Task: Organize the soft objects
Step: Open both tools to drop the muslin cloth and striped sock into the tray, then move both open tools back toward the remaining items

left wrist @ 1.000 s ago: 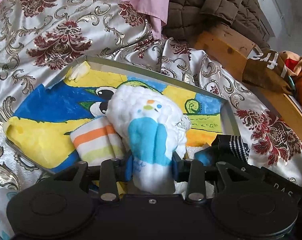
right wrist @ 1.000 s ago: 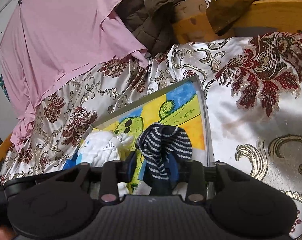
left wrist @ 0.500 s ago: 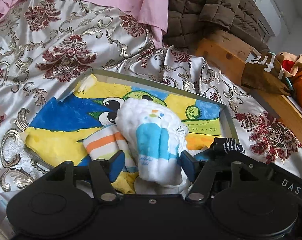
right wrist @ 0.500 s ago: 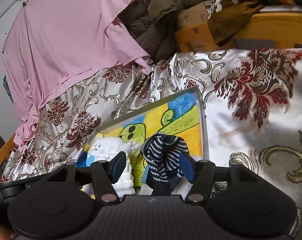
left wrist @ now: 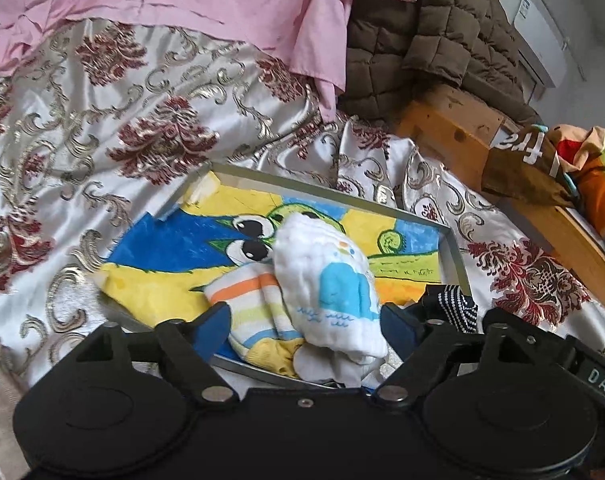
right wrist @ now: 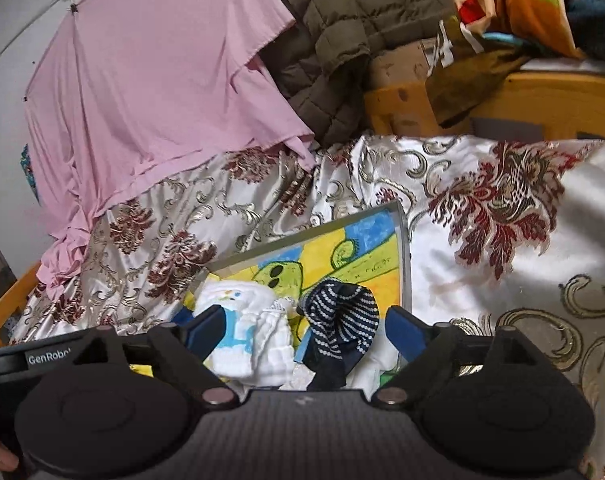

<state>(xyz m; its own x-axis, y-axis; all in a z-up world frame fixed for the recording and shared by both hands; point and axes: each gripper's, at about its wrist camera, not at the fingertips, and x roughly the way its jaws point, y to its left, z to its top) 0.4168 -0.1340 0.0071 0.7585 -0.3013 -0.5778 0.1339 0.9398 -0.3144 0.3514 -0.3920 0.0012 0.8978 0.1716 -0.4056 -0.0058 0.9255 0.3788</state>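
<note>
- The left gripper (left wrist: 304,326) is opening, its blue pads (left wrist: 211,330) standing clear on either side of a white quilted cloth bundle printed with a light-blue whale (left wrist: 328,286); nothing is being pinched.
- The right gripper (right wrist: 302,330) is likewise opening; a navy sock dotted with white stripes (right wrist: 340,330) is lying between its pads, untouched by either.
- Both items are resting in a shallow grey-rimmed tray lined with a yellow-and-blue cartoon drawing (left wrist: 456,254), which sits on a silver satin bedspread with maroon floral motifs (left wrist: 150,128).
- A soft sock banded in orange, pale green and blue (left wrist: 248,300) is touching the bundle at its 9 o'clock side.
- Handling, as a judgement: all three are light, limp and compressible, unlikely to break but apt to sag, unroll or snag on a pad. A hold across the thickest, gathered middle of each would probably be steadiest; loose edges would likely slip free.
- The left wrist view is showing the whale print, the banded sock and the tray's far rim at 12 o'clock; the navy sock appears only as a sliver at 3 o'clock behind the right gripper's housing.
- The right wrist view is showing the navy sock whole, with the bundle at its 9 o'clock, and a pink draped cloth (right wrist: 150,92) at 11 o'clock; the banded sock is hidden here.
</note>
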